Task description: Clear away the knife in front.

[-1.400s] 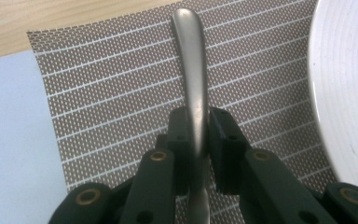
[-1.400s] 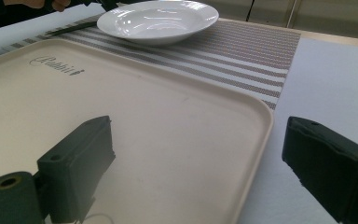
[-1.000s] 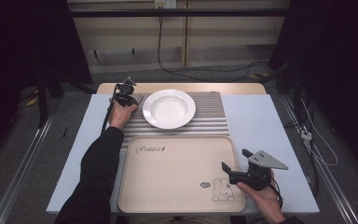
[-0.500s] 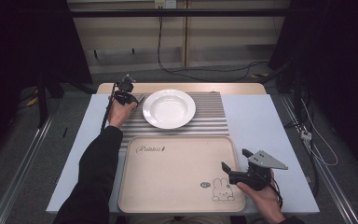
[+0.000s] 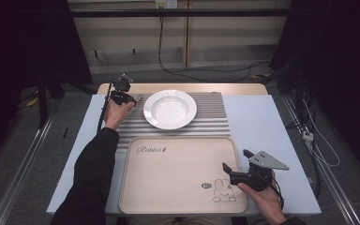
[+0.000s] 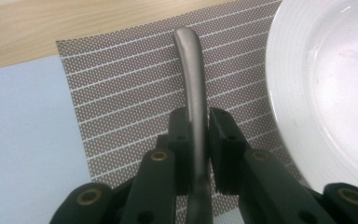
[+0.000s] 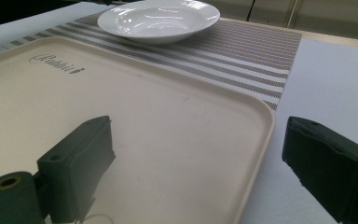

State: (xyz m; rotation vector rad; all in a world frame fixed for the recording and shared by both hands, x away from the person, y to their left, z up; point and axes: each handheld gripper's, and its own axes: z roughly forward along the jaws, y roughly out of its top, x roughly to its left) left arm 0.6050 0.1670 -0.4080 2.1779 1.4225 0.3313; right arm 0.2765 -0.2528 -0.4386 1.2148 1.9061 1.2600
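Observation:
A grey metal utensil handle (image 6: 193,79) runs between the black jaws of my left gripper (image 6: 197,122), which is shut on it above the striped placemat (image 6: 130,93). In the high view that left gripper (image 5: 127,97) sits at the mat's far left corner, just left of the white deep plate (image 5: 169,108). My right gripper (image 5: 236,162) hovers over the right edge of the beige tray (image 5: 168,173), jaws wide apart and empty. From the right gripper (image 7: 196,163) the tray rim (image 7: 261,140) passes between the jaws, with the plate (image 7: 158,19) beyond.
The placemat (image 5: 215,117) lies on a pale blue table cover (image 5: 258,126) over a wooden table. The tray carries a rabbit print (image 5: 223,191) near my right gripper. Dark floor, rails and cables surround the table.
My left gripper has lifted slightly with the utensil handle in it. The right gripper has stayed in place.

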